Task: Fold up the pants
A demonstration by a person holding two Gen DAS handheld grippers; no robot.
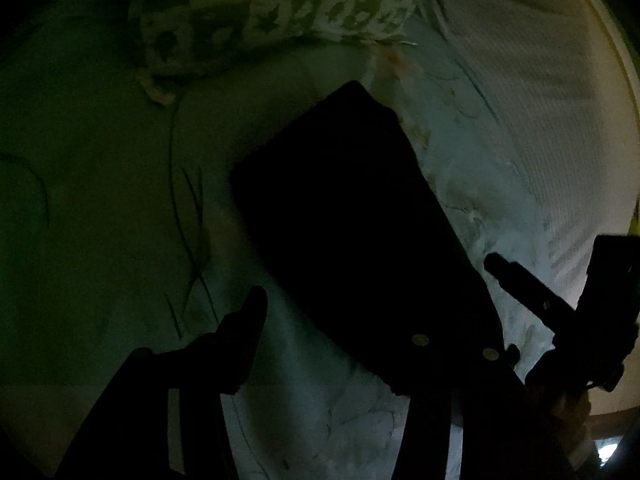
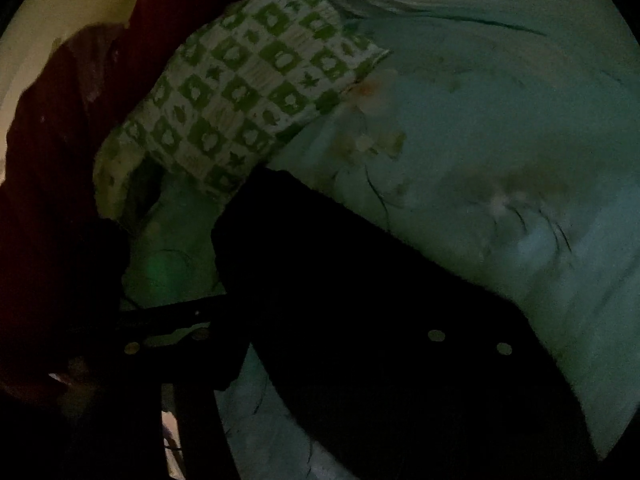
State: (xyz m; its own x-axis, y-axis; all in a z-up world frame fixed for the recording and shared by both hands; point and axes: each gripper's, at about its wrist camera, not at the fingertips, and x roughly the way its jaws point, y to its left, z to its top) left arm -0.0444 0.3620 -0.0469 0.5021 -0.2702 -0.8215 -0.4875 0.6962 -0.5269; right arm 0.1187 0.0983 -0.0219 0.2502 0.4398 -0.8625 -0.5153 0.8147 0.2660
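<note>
The scene is very dark. The black pants [image 1: 352,216] lie folded in a long rectangle on a pale bedsheet [image 1: 480,184]. My left gripper [image 1: 360,344] is open: its left finger [image 1: 244,328] hangs over the sheet beside the pants, and its right finger merges with the dark cloth near two round rivets. The right gripper's fingers [image 1: 520,284] show at the right of the pants, above the sheet. In the right wrist view the pants [image 2: 360,280] fill the lower middle. My right gripper [image 2: 320,344] is spread wide, left finger [image 2: 180,320] over the sheet.
A green-and-white checked pillow [image 1: 280,12] [image 2: 248,96] lies at the head of the bed beyond the pants. A white ribbed blanket [image 1: 540,80] lies to the right. A dark red cloth [image 2: 60,160] is at the left of the right wrist view.
</note>
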